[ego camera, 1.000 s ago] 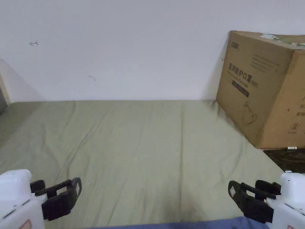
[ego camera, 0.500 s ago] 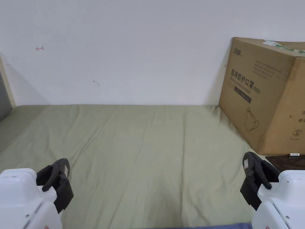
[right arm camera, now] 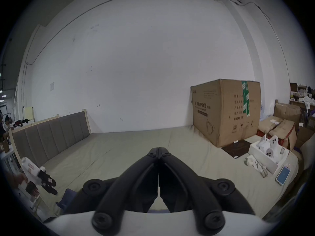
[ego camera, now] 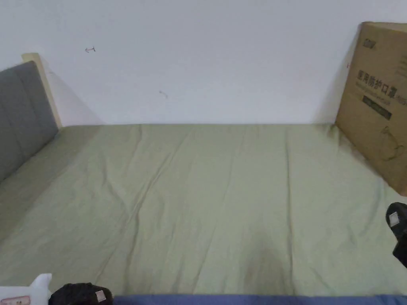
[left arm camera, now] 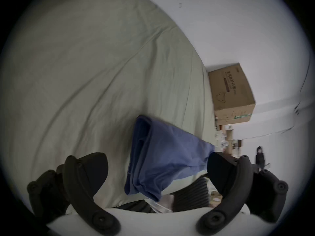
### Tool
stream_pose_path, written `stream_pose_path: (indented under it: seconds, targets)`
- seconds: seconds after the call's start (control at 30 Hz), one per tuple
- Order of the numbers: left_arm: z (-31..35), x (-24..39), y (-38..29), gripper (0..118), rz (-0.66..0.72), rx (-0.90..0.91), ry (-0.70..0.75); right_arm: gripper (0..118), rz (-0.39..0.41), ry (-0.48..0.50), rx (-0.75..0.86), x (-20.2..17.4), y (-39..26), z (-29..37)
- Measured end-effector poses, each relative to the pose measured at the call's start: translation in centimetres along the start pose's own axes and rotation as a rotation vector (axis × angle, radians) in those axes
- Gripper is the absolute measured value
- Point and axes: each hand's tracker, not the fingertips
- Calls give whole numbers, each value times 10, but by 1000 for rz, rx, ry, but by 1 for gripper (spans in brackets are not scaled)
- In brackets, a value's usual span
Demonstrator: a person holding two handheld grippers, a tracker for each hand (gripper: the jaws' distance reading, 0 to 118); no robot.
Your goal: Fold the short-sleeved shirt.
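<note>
Blue cloth, the short-sleeved shirt (left arm camera: 163, 161), lies bunched at the near edge of the olive-green bed sheet (ego camera: 198, 190), and in my left gripper view it sits between the two spread jaws of the left gripper (left arm camera: 156, 170), farther out than the tips. The jaws stand wide apart with nothing held; the right-hand jaw looks close to the shirt's far corner, though with the blur I cannot say whether it touches. From the head view I get the shirt (ego camera: 254, 300) as a thin blue strip along the bottom edge, the left gripper (ego camera: 79, 294) as a dark tip at the lower left just beside that strip, and the right gripper (ego camera: 398, 232) as a dark piece at the right edge, over the sheet and well apart from the shirt. My right gripper view shows what the head view cannot: the right gripper (right arm camera: 158, 152) has its jaws pressed together tip to tip with nothing between them, pointing across the sheet toward the white wall (right arm camera: 136, 60). It also shows a blue fold of the shirt (right arm camera: 68, 198) low on the left, with the left gripper (right arm camera: 48, 182) near it. Both the head view and the right gripper view show the cardboard box (right arm camera: 225, 112) standing on the sheet against the wall and the grey headboard (right arm camera: 51, 134).
</note>
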Motion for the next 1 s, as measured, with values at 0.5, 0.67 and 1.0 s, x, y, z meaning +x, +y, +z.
stream_pose_path:
  seconds: [0.5,0.67,1.0]
  targets:
    - [-87,-59,2,70,100,8,-375,0,36,-18,-86,-2,13,1]
    - [-92,-56,7,7,74,-23,-144,0,38,3,-97,-6,13,-1]
    - [1,33,-6,8,-267,216,483,0,46,80,-110,-13,8,-2]
